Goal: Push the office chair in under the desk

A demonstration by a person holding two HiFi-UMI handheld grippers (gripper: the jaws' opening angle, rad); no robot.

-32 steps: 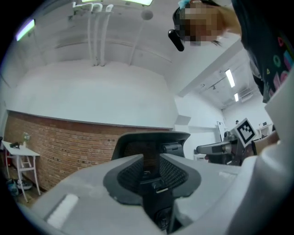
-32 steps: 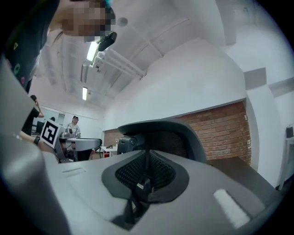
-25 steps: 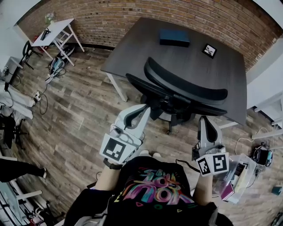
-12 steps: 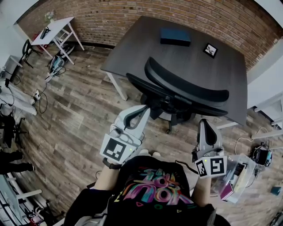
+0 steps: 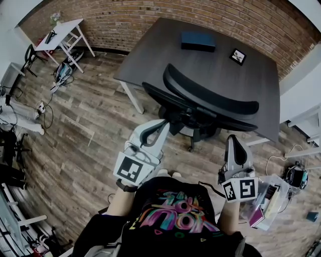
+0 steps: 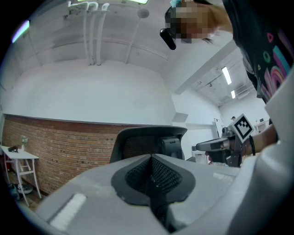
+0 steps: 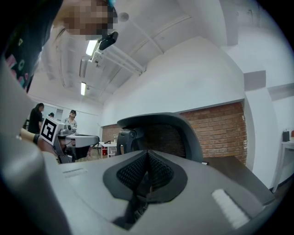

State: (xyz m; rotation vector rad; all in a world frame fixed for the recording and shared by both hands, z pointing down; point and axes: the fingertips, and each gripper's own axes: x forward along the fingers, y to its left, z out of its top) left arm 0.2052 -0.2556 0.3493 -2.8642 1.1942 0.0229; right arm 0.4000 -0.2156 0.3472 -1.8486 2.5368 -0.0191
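The office chair [image 5: 210,103] is seen at the near edge of the dark desk [image 5: 150,55], with its curved black backrest turned toward the person; its base is visible on the wooden floor [image 5: 90,125] just in front of the desk, so the chair is not yet tucked fully under. A dark blue box [image 5: 198,41] and a small framed card [image 5: 237,56] are laid on the far part of the desktop, in front of the brick wall [image 5: 150,12]. The left gripper [image 5: 164,123] is held level and pointed at the left end of the backrest, close beside it; whether it touches cannot be made out. The right gripper [image 5: 232,136] is held level near the right end of the backrest, a little apart from it. In each gripper view the jaws are shown pressed together with nothing between them, and the backrest is seen beyond the tips. A white table [image 5: 62,32] is placed at the far left, and a clear plastic bin [image 5: 266,201] is set on the floor at the near right.
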